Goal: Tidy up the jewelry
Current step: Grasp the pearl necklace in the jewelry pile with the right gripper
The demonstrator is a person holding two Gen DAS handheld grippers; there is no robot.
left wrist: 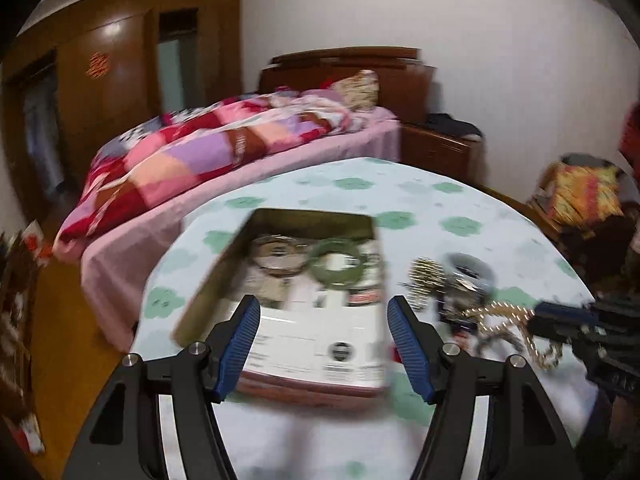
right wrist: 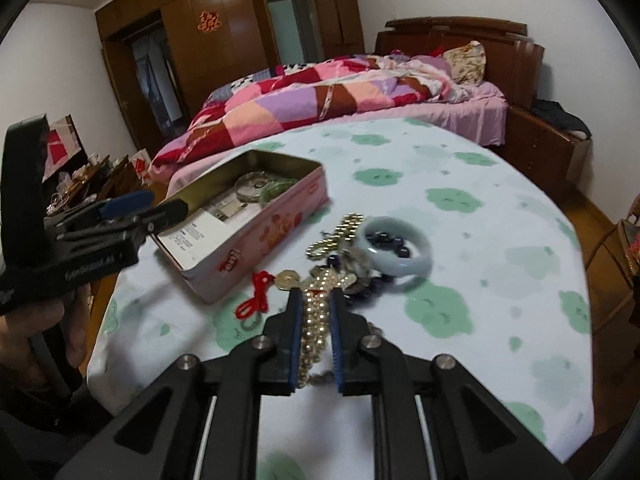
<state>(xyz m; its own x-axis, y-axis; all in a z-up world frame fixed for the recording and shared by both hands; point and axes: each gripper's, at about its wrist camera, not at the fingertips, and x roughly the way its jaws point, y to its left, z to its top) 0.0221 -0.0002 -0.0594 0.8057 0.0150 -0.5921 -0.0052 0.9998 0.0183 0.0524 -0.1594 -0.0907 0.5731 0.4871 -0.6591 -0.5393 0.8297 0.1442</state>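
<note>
A heap of jewelry (right wrist: pixel 344 256) lies on a round table (right wrist: pixel 460 184) covered with a pale cloth printed with green clouds: a gold bead chain, a pale jade bangle (right wrist: pixel 394 254) ringed around dark beads, a red knotted cord (right wrist: pixel 256 296) with a coin charm. Just left of the heap stands an open pink tin (right wrist: pixel 256 236), its lid off, already holding a green bangle (left wrist: pixel 340 264), a clear bracelet and printed cards. Behind the table a bed (right wrist: pixel 360 92) carries a patchwork quilt in pink, red and lilac, backed by a dark wooden headboard, with brown wardrobes along the far wall and white walls around. The right gripper (right wrist: pixel 316 300) is clamped on a pearl necklace (right wrist: pixel 314 328), its blue pads pressing the strands at the near edge of the heap. The left gripper (left wrist: pixel 322 322) hangs over the near end of the tin, its jaws standing wide apart with nothing between them; the left wrist view is blurred.
</note>
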